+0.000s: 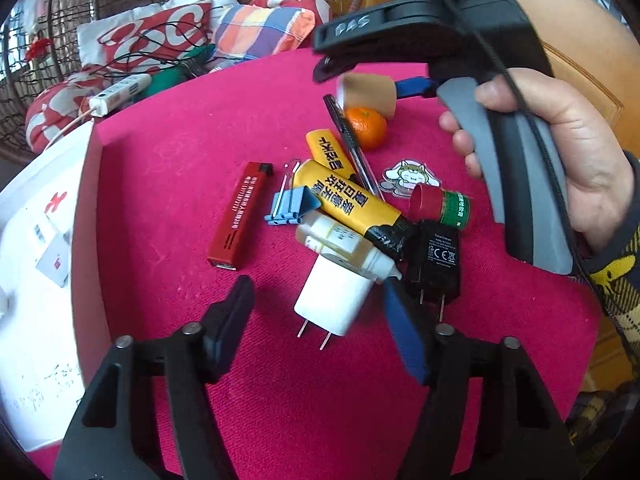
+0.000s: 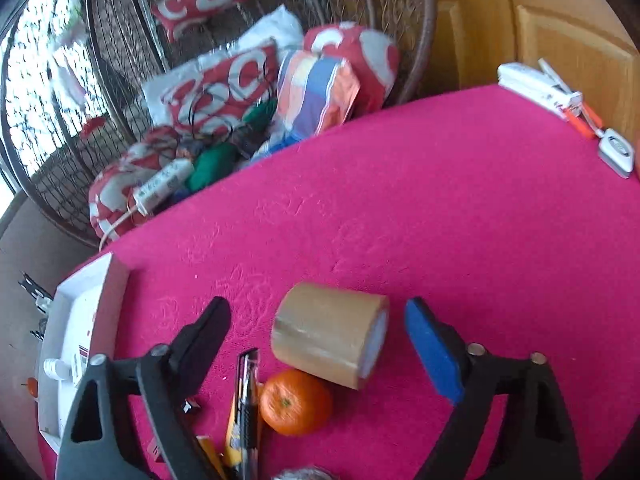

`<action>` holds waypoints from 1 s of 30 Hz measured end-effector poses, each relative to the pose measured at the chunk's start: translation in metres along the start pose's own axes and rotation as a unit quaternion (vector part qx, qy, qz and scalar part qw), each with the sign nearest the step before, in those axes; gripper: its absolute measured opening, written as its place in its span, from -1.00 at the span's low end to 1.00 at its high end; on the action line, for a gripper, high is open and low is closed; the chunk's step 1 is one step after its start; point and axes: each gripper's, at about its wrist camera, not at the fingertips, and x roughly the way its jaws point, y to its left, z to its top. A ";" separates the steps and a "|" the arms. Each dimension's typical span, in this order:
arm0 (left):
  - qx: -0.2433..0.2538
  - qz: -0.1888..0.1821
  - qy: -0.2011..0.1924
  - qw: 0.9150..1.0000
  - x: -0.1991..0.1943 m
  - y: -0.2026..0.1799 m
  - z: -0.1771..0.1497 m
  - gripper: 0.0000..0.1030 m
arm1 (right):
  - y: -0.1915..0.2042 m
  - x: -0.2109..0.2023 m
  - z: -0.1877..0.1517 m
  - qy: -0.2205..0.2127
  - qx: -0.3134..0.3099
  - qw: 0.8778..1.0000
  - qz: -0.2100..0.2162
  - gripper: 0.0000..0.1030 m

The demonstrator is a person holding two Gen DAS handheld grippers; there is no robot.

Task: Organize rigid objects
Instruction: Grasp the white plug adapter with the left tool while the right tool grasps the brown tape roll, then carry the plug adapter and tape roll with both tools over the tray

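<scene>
Two spread grippers are held over a pile of small objects on a pink cloth.

The left gripper (image 1: 320, 312) is opened wide around a white charger (image 1: 334, 300), untouched. To its right a black charger (image 1: 434, 258) lies. The right gripper (image 2: 320, 336) is spread about a tape roll (image 2: 330, 334), beside an orange (image 2: 296, 402); contact cannot be told.

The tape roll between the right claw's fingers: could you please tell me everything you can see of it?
The tape roll is a wide roll of tan, glossy packing tape with a pale core showing at its right end. It lies on its side on the pink cloth, axis running left to right. It sits between the open fingers of the right claw, with a gap on each side, so nothing grips it. The orange lies just in front of it, close or touching.
</scene>
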 end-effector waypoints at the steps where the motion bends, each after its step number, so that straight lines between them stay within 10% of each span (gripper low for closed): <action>1: 0.002 -0.002 0.002 1.000 0.001 0.000 -0.001 -0.10 | 0.000 0.004 -0.003 0.010 -0.006 1.000 0.000 0.30; 3: 0.005 0.004 -0.003 1.000 0.000 0.000 -0.002 -0.30 | -0.003 0.006 -0.006 0.018 -0.008 1.000 0.012 -0.13; 19: -0.034 -0.005 -0.037 0.999 -0.023 0.006 -0.002 -0.40 | -0.033 -0.067 -0.009 -0.060 0.026 0.995 0.081 -0.13; 30: -0.076 0.027 -0.128 0.989 -0.087 0.019 0.013 -0.40 | -0.010 -0.127 -0.008 -0.144 -0.012 0.985 0.099 -0.13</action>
